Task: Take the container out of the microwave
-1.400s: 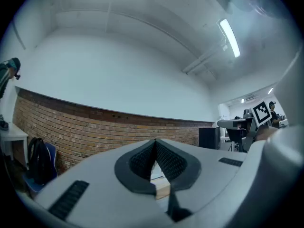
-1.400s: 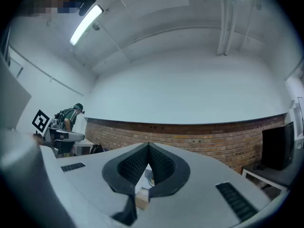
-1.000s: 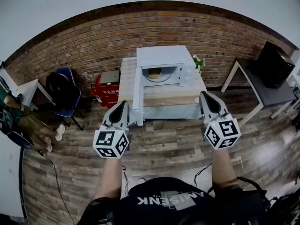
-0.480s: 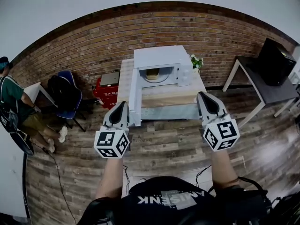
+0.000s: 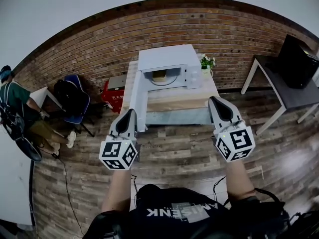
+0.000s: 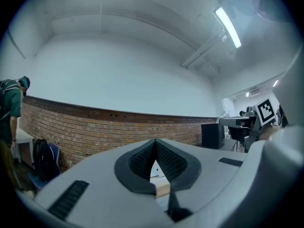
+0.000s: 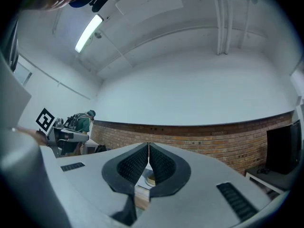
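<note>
Against the brick wall, the microwave stands on a table with its door swung open and the container inside, while the left gripper and right gripper hover at the table's near edge, both clenched on nothing.

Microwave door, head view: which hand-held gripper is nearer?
Left. The left hand-held gripper sits just beside the near edge of the open microwave door; the right hand-held gripper is well off to the door's right.

The microwave is smooth and white, the table pale wood, the wall rough brick, the floor matt planks.
</note>
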### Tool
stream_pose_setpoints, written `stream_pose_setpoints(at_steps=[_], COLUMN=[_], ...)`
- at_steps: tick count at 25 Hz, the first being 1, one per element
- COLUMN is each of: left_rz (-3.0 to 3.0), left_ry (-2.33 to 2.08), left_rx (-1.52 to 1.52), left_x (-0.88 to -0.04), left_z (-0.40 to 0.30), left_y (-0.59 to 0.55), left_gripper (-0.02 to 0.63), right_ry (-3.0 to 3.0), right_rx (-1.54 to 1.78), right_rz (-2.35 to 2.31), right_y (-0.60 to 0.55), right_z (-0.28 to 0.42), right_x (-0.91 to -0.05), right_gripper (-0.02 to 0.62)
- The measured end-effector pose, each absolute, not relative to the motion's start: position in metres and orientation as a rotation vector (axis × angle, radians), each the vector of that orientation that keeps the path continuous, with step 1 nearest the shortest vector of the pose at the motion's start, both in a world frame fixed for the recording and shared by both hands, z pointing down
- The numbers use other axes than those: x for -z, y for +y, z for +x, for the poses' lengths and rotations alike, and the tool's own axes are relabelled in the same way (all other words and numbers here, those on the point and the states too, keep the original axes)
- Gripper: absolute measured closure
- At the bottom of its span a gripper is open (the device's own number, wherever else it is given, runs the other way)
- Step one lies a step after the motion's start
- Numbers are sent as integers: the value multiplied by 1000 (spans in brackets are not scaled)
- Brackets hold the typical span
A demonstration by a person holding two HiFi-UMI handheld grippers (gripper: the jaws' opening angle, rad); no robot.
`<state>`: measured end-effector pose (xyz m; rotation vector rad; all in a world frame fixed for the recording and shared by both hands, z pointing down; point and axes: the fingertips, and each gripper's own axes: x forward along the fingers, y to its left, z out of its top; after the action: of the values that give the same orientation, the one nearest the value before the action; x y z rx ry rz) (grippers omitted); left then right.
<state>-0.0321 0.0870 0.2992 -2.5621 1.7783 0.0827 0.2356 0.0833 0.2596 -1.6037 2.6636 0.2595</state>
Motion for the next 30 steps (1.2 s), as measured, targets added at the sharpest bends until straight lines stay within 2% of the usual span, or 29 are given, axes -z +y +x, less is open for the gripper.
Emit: stream_pose_setpoints(at_steps=[10, 30], left_rz=[-2532, -2557], left_ry=[1816, 1766], left_rx=[-70, -139], left_x=[-312, -308], left_z=[-43, -149], left_y=[48, -100], left_gripper=[594, 594], right_ry=[2678, 2657], right_rx=[-226, -304], right_rz=[-1585, -1682], right_y=[33, -109], right_z=[230, 125], right_x=[-274, -262], right_gripper=[552, 552])
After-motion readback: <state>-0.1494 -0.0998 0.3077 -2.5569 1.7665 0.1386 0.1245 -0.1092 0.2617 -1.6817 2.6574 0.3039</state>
